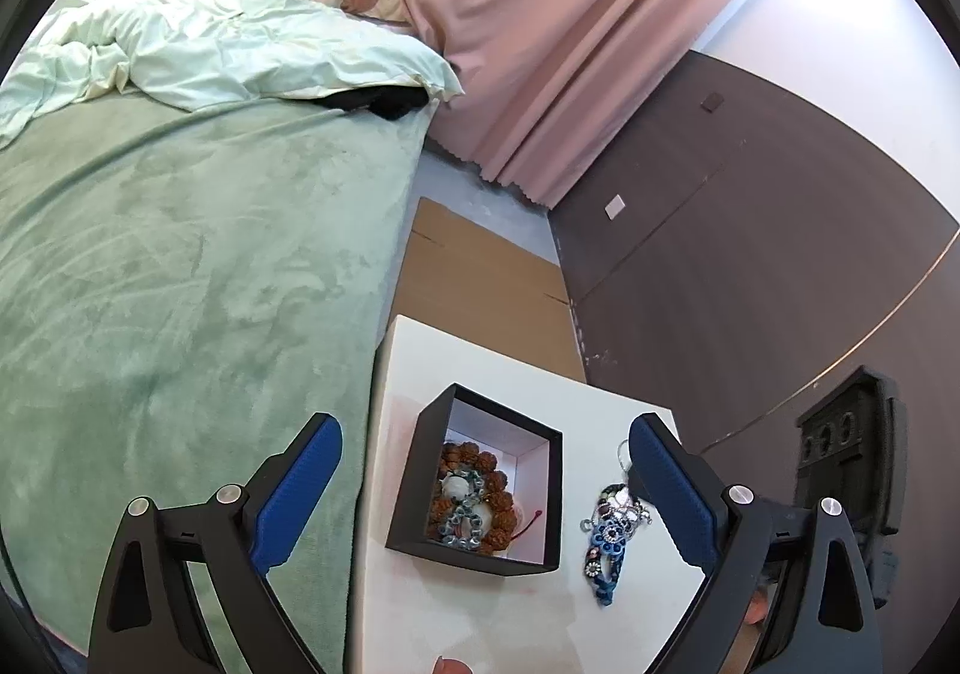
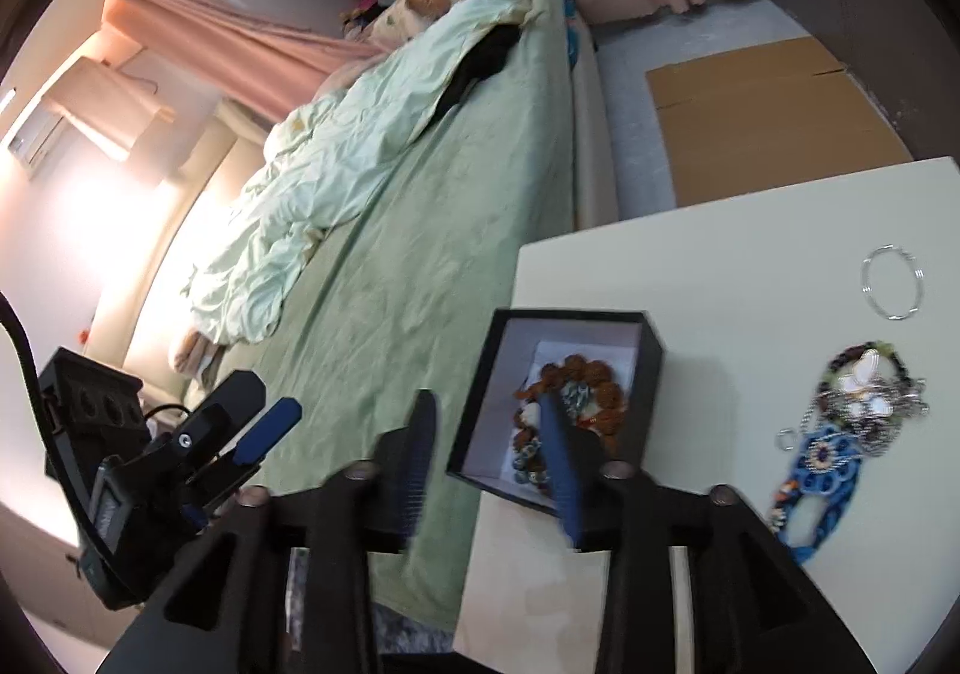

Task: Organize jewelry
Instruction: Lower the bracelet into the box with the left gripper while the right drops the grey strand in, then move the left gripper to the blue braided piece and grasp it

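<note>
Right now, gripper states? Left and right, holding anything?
Left gripper: open wide, holding nothing; the black box sits between its fingers, untouched.
Right gripper: partly open, nothing between its pads, above the black box.

No text, label, brand, number or sign can be read anywhere in either wrist view.

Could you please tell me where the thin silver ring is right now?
In the right wrist view the silver ring lies flat on the white table, apart from the jewelry pile nearer the camera and right of the black box.
</note>
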The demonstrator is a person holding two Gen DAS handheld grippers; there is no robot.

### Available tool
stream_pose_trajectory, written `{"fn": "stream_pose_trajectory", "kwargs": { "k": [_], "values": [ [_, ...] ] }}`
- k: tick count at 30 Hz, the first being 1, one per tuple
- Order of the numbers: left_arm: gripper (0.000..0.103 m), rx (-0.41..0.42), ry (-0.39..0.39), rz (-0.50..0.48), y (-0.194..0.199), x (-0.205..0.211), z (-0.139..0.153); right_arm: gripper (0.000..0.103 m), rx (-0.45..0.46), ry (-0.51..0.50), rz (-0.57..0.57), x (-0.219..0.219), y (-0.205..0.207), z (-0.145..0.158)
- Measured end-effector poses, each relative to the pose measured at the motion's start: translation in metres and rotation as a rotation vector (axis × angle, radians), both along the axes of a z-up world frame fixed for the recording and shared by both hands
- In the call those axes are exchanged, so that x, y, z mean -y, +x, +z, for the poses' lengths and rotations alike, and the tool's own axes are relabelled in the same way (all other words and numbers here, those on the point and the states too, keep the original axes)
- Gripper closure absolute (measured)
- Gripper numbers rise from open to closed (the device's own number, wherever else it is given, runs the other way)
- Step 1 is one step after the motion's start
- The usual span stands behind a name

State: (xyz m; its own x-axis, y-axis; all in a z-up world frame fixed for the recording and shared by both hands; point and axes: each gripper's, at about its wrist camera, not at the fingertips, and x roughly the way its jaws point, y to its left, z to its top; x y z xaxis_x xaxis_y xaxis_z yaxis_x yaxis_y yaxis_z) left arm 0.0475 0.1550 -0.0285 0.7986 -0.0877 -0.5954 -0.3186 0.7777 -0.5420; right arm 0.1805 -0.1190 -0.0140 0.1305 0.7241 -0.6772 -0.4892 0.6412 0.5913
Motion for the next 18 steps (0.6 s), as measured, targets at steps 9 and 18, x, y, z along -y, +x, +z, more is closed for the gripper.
{"fn": "stream_pose_trajectory", "kwargs": {
  "k": [9, 18],
  "values": [
    [0.006, -0.008, 0.053, -0.067, 0.006, 0.025, 0.002, 0.061, 0.031, 0.006, -0.112, 0.071, 0.001, 0.022],
    [0.006, 0.029, 0.122, -0.17, 0.012, 0.068, 0.011, 0.037, 0.05, 0.013, -0.24, 0.14, 0.003, 0.033]
  ]
}}
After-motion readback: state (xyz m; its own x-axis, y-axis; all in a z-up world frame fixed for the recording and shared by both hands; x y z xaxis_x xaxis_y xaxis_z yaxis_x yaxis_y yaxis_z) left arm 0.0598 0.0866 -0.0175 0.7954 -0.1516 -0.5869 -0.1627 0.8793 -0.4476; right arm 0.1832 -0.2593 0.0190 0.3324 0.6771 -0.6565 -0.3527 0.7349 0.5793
